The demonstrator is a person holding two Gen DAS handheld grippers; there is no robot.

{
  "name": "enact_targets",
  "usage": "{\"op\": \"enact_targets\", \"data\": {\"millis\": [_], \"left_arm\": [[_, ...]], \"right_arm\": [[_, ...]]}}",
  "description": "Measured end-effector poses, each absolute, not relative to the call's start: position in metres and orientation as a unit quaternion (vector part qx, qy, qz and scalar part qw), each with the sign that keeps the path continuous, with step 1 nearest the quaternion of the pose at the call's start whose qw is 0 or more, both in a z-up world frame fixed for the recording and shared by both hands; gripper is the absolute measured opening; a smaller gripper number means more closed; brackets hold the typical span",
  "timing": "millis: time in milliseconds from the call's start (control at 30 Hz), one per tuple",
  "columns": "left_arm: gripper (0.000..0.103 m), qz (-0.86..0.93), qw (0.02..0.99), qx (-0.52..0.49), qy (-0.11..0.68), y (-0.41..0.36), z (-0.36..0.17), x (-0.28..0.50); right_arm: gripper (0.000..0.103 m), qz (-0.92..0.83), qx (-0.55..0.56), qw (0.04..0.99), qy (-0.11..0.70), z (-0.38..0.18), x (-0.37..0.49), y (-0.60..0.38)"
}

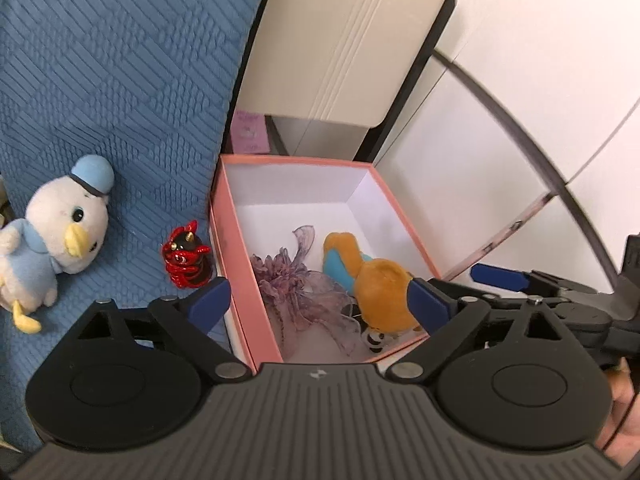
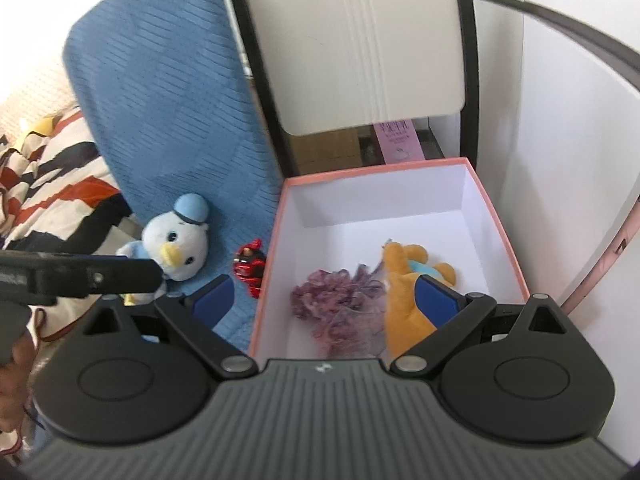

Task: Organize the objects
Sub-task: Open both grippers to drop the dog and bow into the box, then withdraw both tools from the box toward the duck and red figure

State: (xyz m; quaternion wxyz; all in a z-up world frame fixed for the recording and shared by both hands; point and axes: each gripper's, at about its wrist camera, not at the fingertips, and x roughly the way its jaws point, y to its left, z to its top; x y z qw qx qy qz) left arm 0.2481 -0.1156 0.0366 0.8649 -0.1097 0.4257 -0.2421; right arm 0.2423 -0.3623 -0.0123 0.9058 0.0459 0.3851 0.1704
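A pink box (image 1: 230,240) (image 2: 272,240) with a white inside stands open beside a blue quilted cover. In it lie an orange and blue plush toy (image 1: 380,284) (image 2: 404,280) and a purple frilly flower (image 1: 296,284) (image 2: 336,296). On the cover, left of the box, sit a red and black figurine (image 1: 186,258) (image 2: 250,266) and a white duck plush with a blue cap (image 1: 60,232) (image 2: 176,240). My left gripper (image 1: 324,300) is open and empty above the box's near end. My right gripper (image 2: 324,300) is open and empty above the box too.
A beige panel in a black frame (image 1: 340,40) (image 2: 360,40) stands behind the box. White walls (image 1: 520,80) rise at the right. A striped fabric (image 2: 48,180) lies at the far left. The blue cover (image 1: 100,80) spreads left of the box.
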Motion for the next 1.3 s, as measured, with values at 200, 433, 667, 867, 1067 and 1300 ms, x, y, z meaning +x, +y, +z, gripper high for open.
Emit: {"op": "enact_targets", "data": {"millis": [200, 433, 667, 867, 1067, 1300], "left_arm": [[0.101, -0.239, 0.876, -0.119, 0.401, -0.075, 0.060, 0.214], [0.102, -0.216, 0.895, -0.108, 0.374, -0.037, 0.066, 0.182], [0.102, -0.210, 0.906, -0.099, 0.354, -0.014, 0.059, 0.152], [0.102, -0.206, 0.908, -0.119, 0.345, 0.001, 0.046, 0.138], [0.102, -0.198, 0.909, -0.125, 0.346, 0.010, 0.031, 0.130], [0.102, -0.192, 0.915, -0.124, 0.333, 0.013, 0.011, 0.140]], "right_arm": [[0.099, 0.181, 0.039, 0.910, 0.370, 0.000, 0.211, -0.340], [0.099, 0.201, 0.039, 0.912, 0.357, 0.002, 0.174, -0.310], [0.099, 0.216, 0.037, 0.909, 0.354, -0.007, 0.145, -0.283], [0.099, 0.214, 0.039, 0.913, 0.346, -0.017, 0.130, -0.269], [0.099, 0.219, 0.034, 0.910, 0.352, -0.026, 0.121, -0.259], [0.099, 0.220, 0.027, 0.907, 0.357, -0.045, 0.128, -0.252]]}}
